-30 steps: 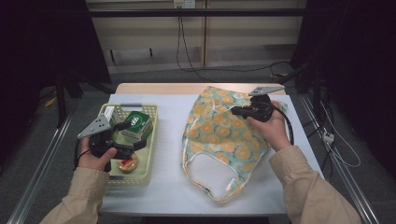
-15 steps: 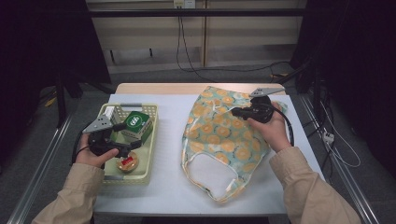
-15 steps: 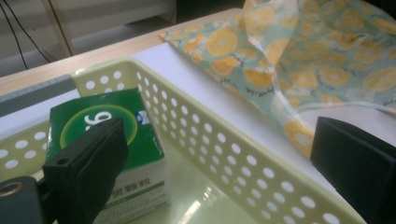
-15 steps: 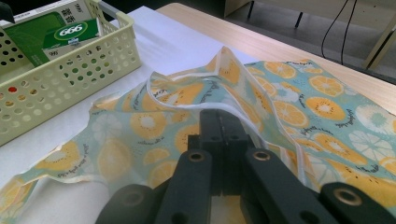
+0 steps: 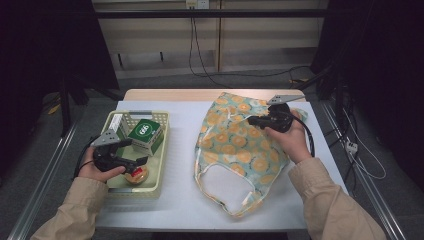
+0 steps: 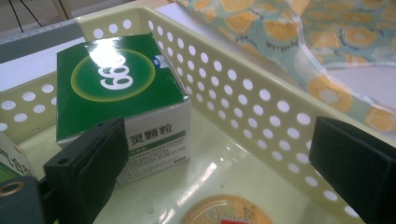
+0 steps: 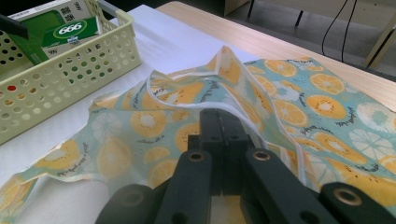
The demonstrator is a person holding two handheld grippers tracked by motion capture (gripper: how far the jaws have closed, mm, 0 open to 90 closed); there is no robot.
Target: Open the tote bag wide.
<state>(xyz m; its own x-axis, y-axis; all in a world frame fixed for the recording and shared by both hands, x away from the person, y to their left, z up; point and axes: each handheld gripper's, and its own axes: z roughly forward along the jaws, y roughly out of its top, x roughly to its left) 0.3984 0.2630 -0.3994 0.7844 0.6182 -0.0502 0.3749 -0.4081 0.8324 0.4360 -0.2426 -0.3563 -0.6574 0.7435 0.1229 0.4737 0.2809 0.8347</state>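
Orange-topped little pot [image 6: 229, 212]: sits in near end of pale plastic basket [image 6: 261, 93], right under L gripper [image 6: 224, 172]. Looks small + light, hard, w/ smooth shiny lid, so prob. slippy. Best to pinch round its sides, low down, not on the lid.

L gripper jaws wide apart, nothing between them yet, one each side above the pot.

Just behind the pot: green + white box [image 6: 116, 88]. Looks like thin card, light, easy to dent. Needs room kept from it when closing.

Further over, on white table [image 5: 175, 200]: cloth bag [image 7: 154, 121] w/ orange fruit print, lying flat, handles toward the person. Soft, floppy, very light; folds + slides easy.

R gripper [image 7: 219, 122] at far end of bag, jaws squeezed tight on bag's top edge, lifting a small fold. Good spot to hold: the hemmed rim, since thicker there. Prob. to keep the mouth up for the pot.
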